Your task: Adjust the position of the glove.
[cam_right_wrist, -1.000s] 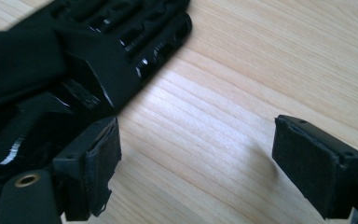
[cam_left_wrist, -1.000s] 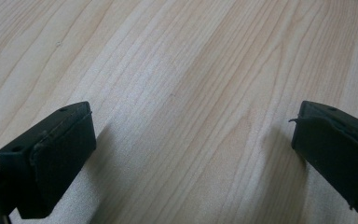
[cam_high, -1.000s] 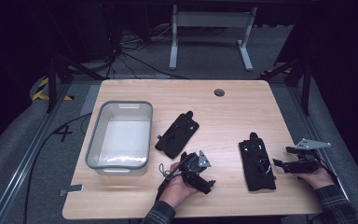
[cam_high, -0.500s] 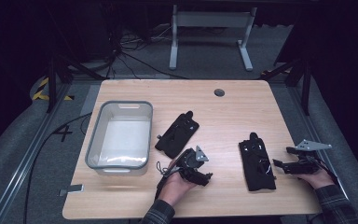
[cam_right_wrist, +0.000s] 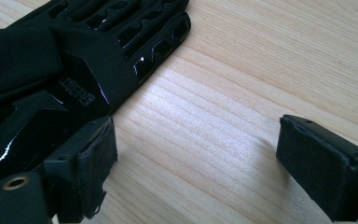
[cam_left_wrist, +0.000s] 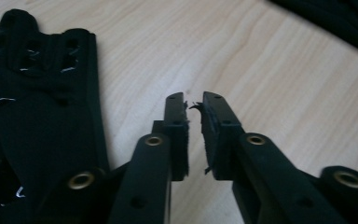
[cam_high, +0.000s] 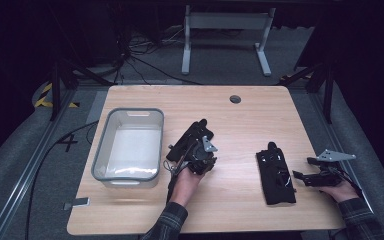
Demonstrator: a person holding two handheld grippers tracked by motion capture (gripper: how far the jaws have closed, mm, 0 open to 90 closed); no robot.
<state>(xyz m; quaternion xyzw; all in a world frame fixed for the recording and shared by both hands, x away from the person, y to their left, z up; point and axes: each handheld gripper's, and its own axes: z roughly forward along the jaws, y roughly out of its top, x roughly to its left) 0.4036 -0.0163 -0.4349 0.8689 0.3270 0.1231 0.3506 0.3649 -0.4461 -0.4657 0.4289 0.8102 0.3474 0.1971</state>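
Left to right: bin (cam_high: 99, 150) on the left of the table (cam_high: 240, 210), nothing visible inside it. Just right of it lies the left glove (cam_high: 192, 136), flat on the wood. Left gripper (cam_high: 196, 159) sits at that glove's near end; its fingers (cam_left_wrist: 176, 126) are nearly pressed together, a thin gap between them, nothing pinched. Right glove (cam_high: 275, 172) lies flat further right. Right gripper (cam_high: 300, 176) is just beside its right edge, fingers (cam_right_wrist: 91, 175) spread wide, empty.

Progress, my read: likely gloves-into-bin, and nothing is done yet. Both gloves are on the table, neither gripped. Left: grab, carry, drop, twice.

View differences: the high view gives the layout and bin; the gripper views don't. Left gripper view shows the finger gap and frayed pad edges, with the glove (cam_left_wrist: 42, 121) off to the side, not between the fingers. Right gripper view shows the glove (cam_right_wrist: 74, 65) touching the one finger, bare wood between the two.
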